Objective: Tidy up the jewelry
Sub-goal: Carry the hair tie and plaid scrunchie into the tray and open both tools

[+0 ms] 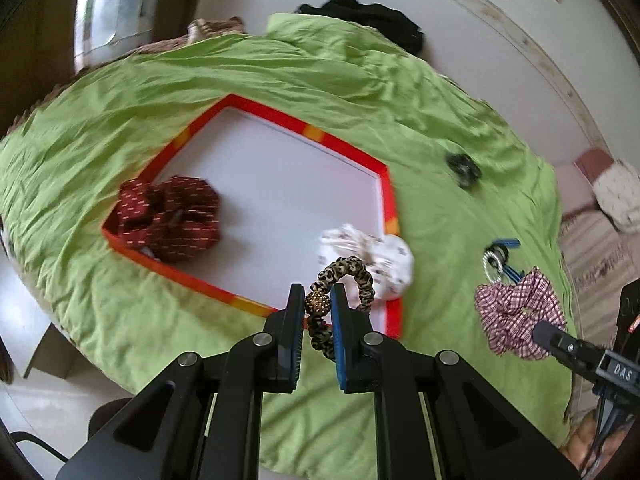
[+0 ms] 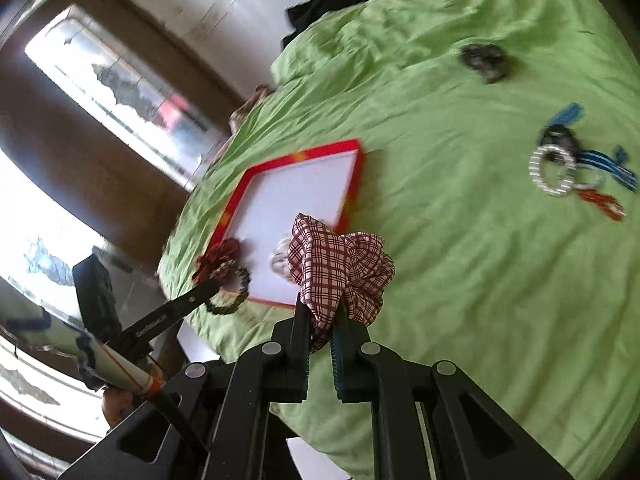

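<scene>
Left wrist view: the left hand-held gripper [image 1: 317,305] was clenched on the gold bead of a leopard-print hair tie [image 1: 347,280], pinched between the blue-lined fingers [image 1: 339,312]. The tie's loop hung free past the tips, over the near corner of the red-rimmed tray [image 1: 394,216], at 12 o'clock from the tips. A white scrunchie [image 1: 380,258] straddled the tray rim at 1 o'clock; a maroon scrunchie [image 1: 170,216] lay on the rim at 10 o'clock.

Right wrist view: the right hand-held gripper [image 2: 320,326] was grasping a red-checked scrunchie [image 2: 340,272] by a fold of fabric, short of the tray at 11 o'clock. A cluster of bangles and blue and red hair ties [image 2: 576,164] lay on the green bedsheet [image 2: 460,280] at 2 o'clock, a dark scrunchie [image 2: 486,62] at 1 o'clock.

Risks, as judged:
- The round bead could slip from the grip.
- A release here could land the tie on the rim.
- The two hand-held grippers stood near each other; they could collide.
- The white scrunchie could be knocked off.
</scene>
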### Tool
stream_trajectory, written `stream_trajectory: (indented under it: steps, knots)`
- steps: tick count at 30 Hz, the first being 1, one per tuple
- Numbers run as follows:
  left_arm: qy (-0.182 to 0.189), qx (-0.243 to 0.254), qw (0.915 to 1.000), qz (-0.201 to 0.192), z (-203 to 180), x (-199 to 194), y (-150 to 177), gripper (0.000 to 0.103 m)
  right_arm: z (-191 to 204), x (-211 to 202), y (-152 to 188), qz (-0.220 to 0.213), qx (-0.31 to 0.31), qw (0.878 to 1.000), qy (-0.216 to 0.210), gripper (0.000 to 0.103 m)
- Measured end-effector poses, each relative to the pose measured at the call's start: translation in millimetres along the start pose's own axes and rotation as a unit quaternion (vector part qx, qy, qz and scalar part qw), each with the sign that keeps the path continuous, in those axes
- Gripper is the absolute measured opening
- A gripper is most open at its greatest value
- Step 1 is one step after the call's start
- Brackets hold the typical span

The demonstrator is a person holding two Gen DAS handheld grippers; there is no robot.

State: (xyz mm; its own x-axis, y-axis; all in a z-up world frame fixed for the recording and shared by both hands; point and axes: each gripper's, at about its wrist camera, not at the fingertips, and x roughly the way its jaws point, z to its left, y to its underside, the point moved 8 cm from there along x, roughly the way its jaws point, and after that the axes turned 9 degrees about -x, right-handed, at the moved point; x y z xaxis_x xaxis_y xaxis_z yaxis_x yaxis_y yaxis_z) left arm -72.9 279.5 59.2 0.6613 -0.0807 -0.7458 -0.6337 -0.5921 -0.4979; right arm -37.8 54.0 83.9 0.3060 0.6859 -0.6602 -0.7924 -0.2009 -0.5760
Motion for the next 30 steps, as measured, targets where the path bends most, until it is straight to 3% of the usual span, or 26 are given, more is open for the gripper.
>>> stream_trajectory:
  steps: [8,14,17,25,30]
  knots:
    - [-0.007,-0.04,0.9991,0.014,41,19,-15,0.012,59,56,-36,0.023,-0.038,0.998,-0.051,0.01]
    - [0.031,-0.079,0.996,0.028,50,20,-30,0.012,79,102,-57,0.049,-0.059,0.995,-0.062,0.01]
    - [0.047,-0.089,0.9946,0.025,47,20,-48,0.012,73,121,-72,0.053,-0.051,0.995,-0.064,0.01]
    - [0.015,-0.092,0.9956,-0.009,46,63,-126,0.012,20,163,-128,0.036,0.044,0.994,-0.094,0.01]
    - [-0.007,-0.112,0.9936,0.01,60,105,-154,0.012,-18,196,-141,0.047,0.065,0.995,-0.065,0.011]
